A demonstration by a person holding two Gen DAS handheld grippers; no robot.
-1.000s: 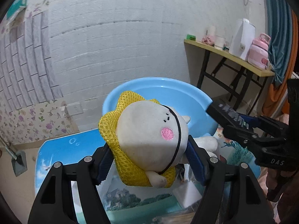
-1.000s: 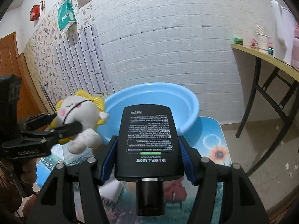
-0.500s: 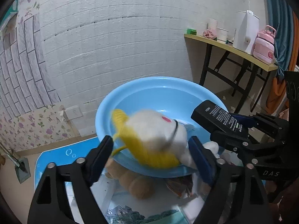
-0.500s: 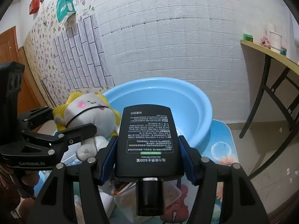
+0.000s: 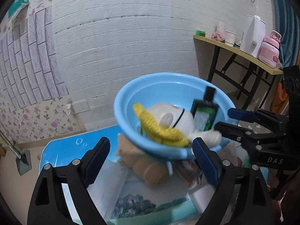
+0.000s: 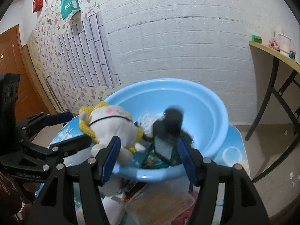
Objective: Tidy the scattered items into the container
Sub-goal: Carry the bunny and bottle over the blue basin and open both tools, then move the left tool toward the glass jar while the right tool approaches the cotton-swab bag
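Released since a second ago, the white-and-yellow plush doll [image 5: 166, 121] and flat black bottle [image 6: 166, 131] now tumble into the round blue plastic basin [image 5: 131, 93]. Left gripper [image 5: 150, 161] fingers are opening on nothing, right gripper [image 6: 148, 155] fingers stand apart, empty. The doll straddles the rim and might spill onto the counter [image 5: 61, 150].

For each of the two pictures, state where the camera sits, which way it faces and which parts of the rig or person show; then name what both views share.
Left wrist view: sits on the left gripper, faces forward and down at the blue basin; its jaws are opening, nothing between them; the right gripper shows at right.
Right wrist view: sits on the right gripper, faces the same basin; the left gripper and a hand show at left.
Shared: basin, plush toy, black bottle, white brick wall.
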